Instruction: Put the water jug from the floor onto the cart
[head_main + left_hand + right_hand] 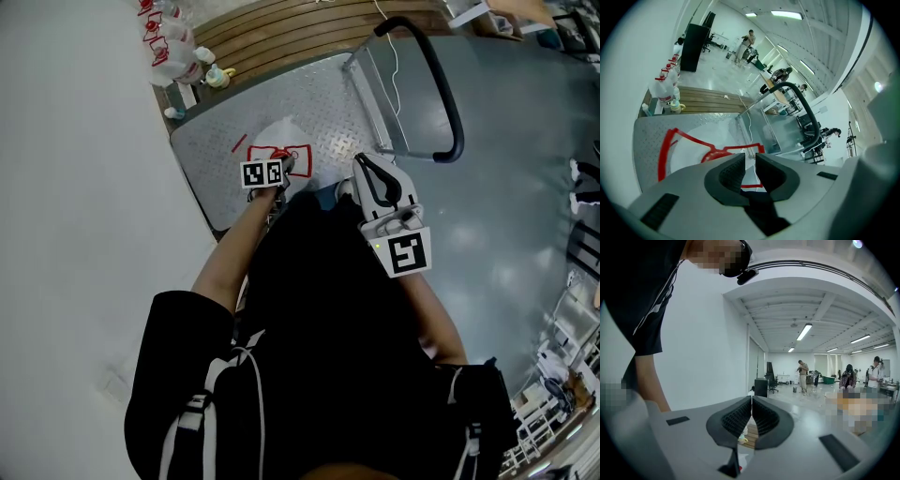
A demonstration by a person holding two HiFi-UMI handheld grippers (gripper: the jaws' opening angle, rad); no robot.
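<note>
So the water jug was already up on the cart, sitting on the diamond-plate deck close to the edge nearest the person and well away from the black push bar at the far end. It was a clear-ish white one with a red handle and red trim round the top, and from the head view it looked tipped rather than standing square, though that was hard to judge.

The left gripper was right on top of it, angled steeply down. Its jaws were closed to a narrow slit on that red handle, and a strip of red ran across the gap low down between the pads, with the white of the jug behind.

The right gripper wasn't touching anything. It was held up beside the left one over the near end of the cart, pointing roughly level out into the room, jaws pressed together with nothing in them.

Past the cart ran a wooden strip with a bunch of other jugs with red handles at its end, then grey floor, and a few people way off at the back
</note>
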